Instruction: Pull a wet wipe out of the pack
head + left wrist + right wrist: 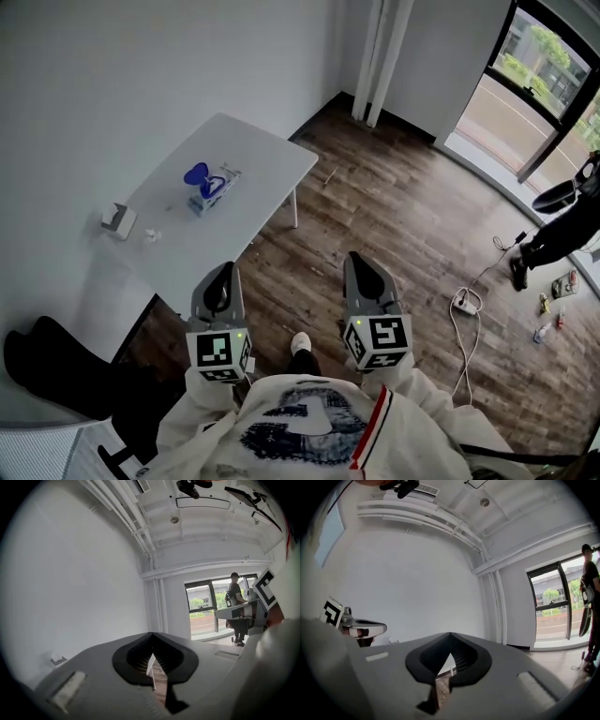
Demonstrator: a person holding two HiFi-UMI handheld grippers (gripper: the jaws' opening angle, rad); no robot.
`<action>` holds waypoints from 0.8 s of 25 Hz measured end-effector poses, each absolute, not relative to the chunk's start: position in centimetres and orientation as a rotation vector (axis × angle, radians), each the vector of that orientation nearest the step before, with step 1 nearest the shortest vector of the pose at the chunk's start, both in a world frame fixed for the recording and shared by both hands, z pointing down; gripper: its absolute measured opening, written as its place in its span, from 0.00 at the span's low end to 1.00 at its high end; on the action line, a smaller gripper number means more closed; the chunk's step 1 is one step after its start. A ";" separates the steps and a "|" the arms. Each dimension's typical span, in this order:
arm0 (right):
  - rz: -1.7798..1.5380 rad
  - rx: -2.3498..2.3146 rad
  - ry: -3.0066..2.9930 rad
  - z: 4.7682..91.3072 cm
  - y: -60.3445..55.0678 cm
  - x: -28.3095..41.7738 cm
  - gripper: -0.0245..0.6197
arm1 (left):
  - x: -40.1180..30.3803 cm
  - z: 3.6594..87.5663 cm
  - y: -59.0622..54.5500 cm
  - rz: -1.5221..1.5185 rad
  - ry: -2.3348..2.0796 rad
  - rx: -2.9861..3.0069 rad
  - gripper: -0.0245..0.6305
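The blue and white wet wipe pack (212,187) lies near the middle of the white surface (253,150), and nothing touches it. A small white box (119,219) sits at the surface's left end, close to the wall. The left tongs (221,272) and right tongs (361,261) hover side by side off the surface's near edge, above the wooden floor (394,206) and well apart from the pack. Both tongs are closed tip to tip, with nothing gripped between them.
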State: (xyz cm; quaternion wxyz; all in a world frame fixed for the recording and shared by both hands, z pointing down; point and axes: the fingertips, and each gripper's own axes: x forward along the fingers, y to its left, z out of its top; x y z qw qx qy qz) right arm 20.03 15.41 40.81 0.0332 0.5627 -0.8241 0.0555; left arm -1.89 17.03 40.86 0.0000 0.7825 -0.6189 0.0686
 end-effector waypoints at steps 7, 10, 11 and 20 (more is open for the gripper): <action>0.180 1.705 -2.537 41.7 10.3 18.5 0.05 | -2.3 42.2 12.0 0.247 -1.914 2.464 0.04; 0.192 1.692 -2.541 42.1 8.0 17.5 0.05 | -3.3 42.2 9.8 0.248 -1.923 2.462 0.04; 0.199 1.684 -2.544 42.3 7.1 17.1 0.05 | -3.7 42.2 9.1 0.247 -1.928 2.456 0.04; 0.190 1.590 -2.567 42.6 1.7 12.8 0.05 | -8.2 42.7 4.5 0.203 -1.992 2.373 0.04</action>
